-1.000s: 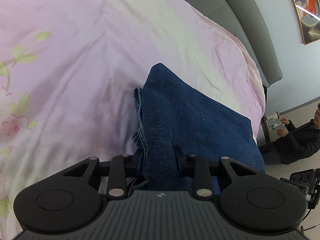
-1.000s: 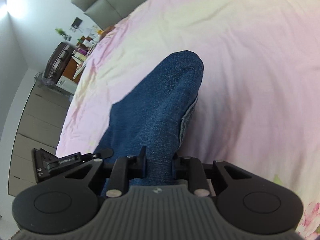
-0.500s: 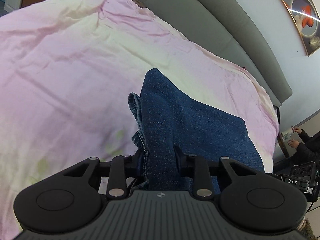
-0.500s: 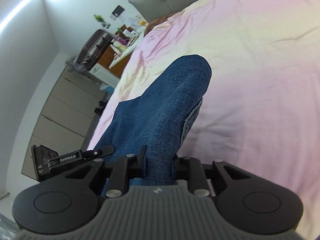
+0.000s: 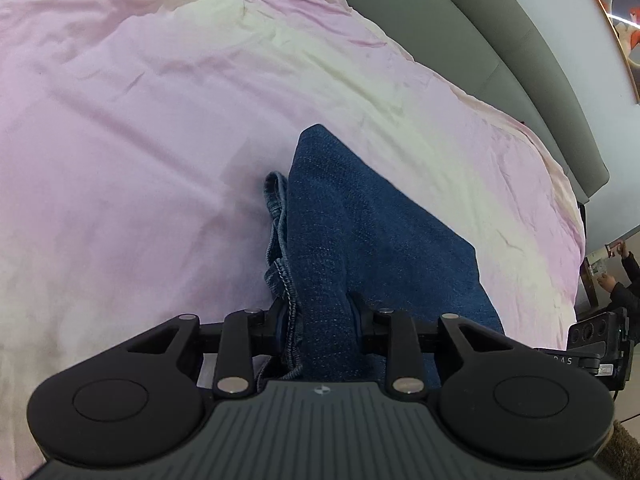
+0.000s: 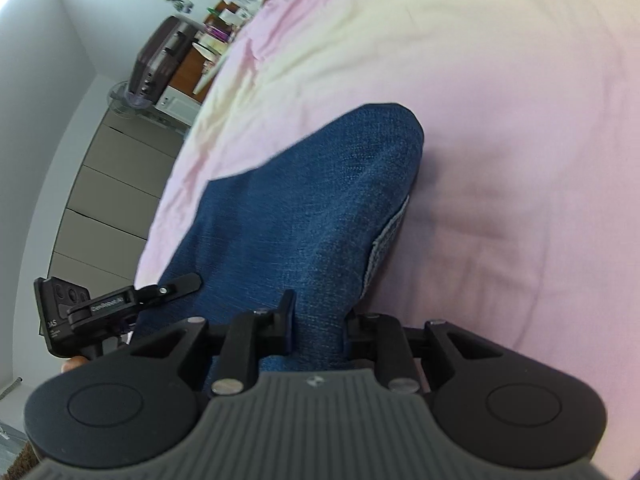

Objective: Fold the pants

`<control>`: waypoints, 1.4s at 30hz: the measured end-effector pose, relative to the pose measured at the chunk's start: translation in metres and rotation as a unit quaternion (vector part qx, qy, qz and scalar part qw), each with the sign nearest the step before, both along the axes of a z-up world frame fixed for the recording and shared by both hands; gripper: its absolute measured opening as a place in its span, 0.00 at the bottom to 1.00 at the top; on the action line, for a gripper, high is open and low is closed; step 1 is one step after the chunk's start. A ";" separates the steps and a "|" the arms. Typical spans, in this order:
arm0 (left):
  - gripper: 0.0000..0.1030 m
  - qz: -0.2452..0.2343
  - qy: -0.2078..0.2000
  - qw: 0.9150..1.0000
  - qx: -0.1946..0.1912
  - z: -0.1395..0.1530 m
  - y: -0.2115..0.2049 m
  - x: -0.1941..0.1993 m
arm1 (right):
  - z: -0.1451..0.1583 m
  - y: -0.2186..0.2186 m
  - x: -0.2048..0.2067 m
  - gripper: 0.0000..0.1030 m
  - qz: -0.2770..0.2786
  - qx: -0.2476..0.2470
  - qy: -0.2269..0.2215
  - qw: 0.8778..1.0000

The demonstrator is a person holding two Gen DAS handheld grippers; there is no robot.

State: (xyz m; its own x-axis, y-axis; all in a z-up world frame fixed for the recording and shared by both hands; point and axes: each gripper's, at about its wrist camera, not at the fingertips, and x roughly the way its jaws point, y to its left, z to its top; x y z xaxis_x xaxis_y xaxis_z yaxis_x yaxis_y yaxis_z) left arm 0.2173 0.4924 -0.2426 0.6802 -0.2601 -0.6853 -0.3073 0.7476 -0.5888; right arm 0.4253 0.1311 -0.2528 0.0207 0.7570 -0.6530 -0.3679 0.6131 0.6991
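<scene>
While both tools grip it, the pants (image 5: 372, 240) hang as a bunched fold of dark blue denim above a bed, sloping away from each camera toward the bedsheet (image 5: 140, 128). The left tool (image 5: 320, 312) is clamped on the denim, its fingers pressed against a thick gather of cloth; the right tool (image 6: 318, 312) is clamped on the same garment in the same way.

From the left wrist, a stitched hem or seam edge (image 5: 280, 240) curls out on the left side of the fold, lighter and ruffled, and the far corner of the cloth comes to a point over the sheet. From the right wrist, the fold ends in a rounded bulge, and a paler inner face of the denim (image 6: 386, 240) shows along its right edge. That view also catches the other tool's black camera mount (image 6: 64, 316) at lower left.

Pink and pale cream, the bedsheet is creased. A grey padded headboard (image 5: 520, 60) runs behind it in the left view, with a framed picture (image 5: 624, 12) on the wall. The right view shows grey cabinets (image 6: 108, 184), a dark suitcase (image 6: 160, 60) and a cluttered wooden desk (image 6: 224, 24).
</scene>
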 end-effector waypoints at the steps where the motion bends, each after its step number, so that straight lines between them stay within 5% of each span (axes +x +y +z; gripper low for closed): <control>1: 0.37 -0.003 0.004 1.000 0.007 -0.004 -0.002 0.000 | -0.007 0.000 0.000 0.18 -0.002 -0.006 0.006 1.000; 9: 0.45 0.007 0.021 0.999 0.027 -0.009 -0.010 -0.002 | -0.037 0.003 -0.005 0.21 -0.012 -0.030 -0.003 0.999; 16: 0.46 0.020 0.046 0.993 0.110 0.037 -0.034 -0.012 | 0.003 0.004 -0.012 0.36 -0.002 -0.083 -0.044 0.996; 24: 0.42 -0.003 0.021 0.966 0.257 0.140 -0.096 -0.056 | 0.095 -0.047 -0.047 0.36 -0.001 -0.076 -0.168 0.983; 32: 0.49 -0.004 -0.053 0.932 0.359 0.257 -0.167 -0.114 | 0.212 -0.091 -0.105 0.48 -0.003 -0.047 -0.301 0.953; 36: 0.58 -0.008 -0.079 0.913 0.399 0.298 -0.198 -0.140 | 0.264 -0.113 -0.145 0.58 -0.006 -0.041 -0.359 0.932; 42: 0.91 0.024 -0.157 0.886 0.436 0.326 -0.246 -0.188 | 0.312 -0.147 -0.210 0.80 -0.029 -0.037 -0.420 0.906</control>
